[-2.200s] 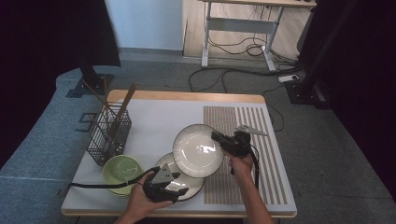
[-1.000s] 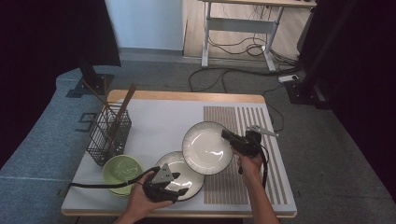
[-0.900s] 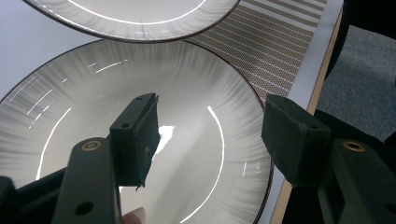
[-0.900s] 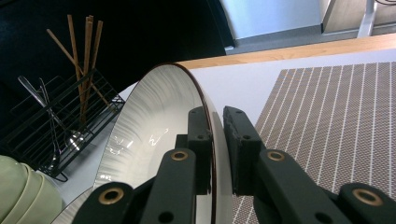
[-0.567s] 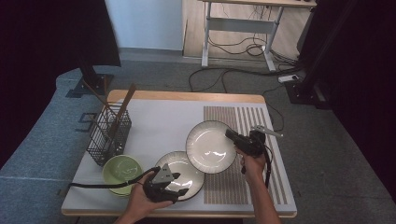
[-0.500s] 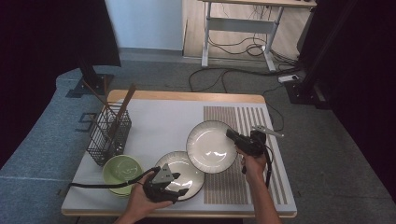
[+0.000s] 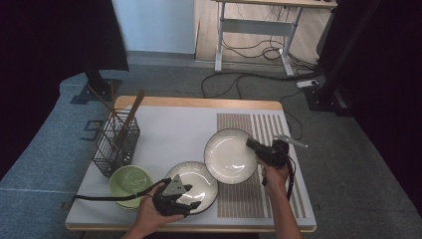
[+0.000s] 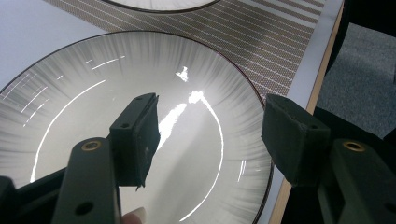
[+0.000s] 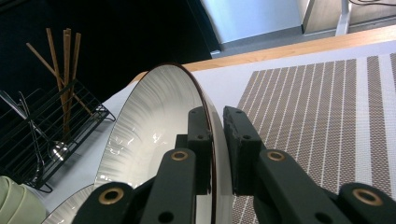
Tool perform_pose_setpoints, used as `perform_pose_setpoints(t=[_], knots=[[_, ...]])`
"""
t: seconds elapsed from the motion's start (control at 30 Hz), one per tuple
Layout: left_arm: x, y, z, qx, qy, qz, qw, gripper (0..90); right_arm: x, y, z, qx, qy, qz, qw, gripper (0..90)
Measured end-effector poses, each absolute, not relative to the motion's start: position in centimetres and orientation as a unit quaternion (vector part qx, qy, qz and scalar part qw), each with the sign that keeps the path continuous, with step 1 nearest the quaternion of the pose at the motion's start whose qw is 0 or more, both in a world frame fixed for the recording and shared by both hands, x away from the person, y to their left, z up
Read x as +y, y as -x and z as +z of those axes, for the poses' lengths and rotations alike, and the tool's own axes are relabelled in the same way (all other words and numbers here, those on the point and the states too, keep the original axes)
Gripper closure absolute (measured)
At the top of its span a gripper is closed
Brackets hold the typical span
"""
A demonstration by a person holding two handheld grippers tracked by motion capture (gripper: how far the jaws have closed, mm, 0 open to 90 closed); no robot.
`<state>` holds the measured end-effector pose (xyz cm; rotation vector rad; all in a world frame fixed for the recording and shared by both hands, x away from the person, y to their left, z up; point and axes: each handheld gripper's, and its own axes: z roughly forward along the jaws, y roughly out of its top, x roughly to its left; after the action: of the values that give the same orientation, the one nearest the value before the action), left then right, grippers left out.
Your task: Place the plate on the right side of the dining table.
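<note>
My right gripper [image 7: 252,145] [image 9: 215,144] is shut on the right rim of a white plate [image 7: 230,155] [image 9: 154,126] with a dark edge, holding it tilted above the striped placemat [image 7: 263,149]. A second plate of the same kind [image 7: 196,180] [image 8: 93,88] lies flat near the table's front edge. My left gripper [image 7: 191,204] [image 8: 210,135] hovers open over that plate's front part, with the plate's surface showing between its jaws, which stand wide apart. The far edge of the held plate [image 8: 159,3] peeks in at the top of the left gripper view.
A green bowl [image 7: 130,181] sits at the front left beside a black wire basket [image 7: 117,144] with chopsticks and utensils in it. The placemat [image 9: 317,107] covers the table's right side. The wooden table edge [image 7: 199,102] runs along the back.
The right gripper has carried the tilted plate a little to the right, over the placemat. The left gripper has stayed over the flat plate.
</note>
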<state>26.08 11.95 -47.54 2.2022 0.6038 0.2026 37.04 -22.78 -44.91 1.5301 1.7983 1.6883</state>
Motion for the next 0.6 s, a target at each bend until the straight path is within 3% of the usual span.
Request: perform_pose_setpoints(t=[0.6], knots=[[12.0,-26.1,-47.5,0.239,-0.876,0.078,0.412,36.8,-24.5,-37.0,-45.4,0.605,-0.539,0.572,0.128,82.1]])
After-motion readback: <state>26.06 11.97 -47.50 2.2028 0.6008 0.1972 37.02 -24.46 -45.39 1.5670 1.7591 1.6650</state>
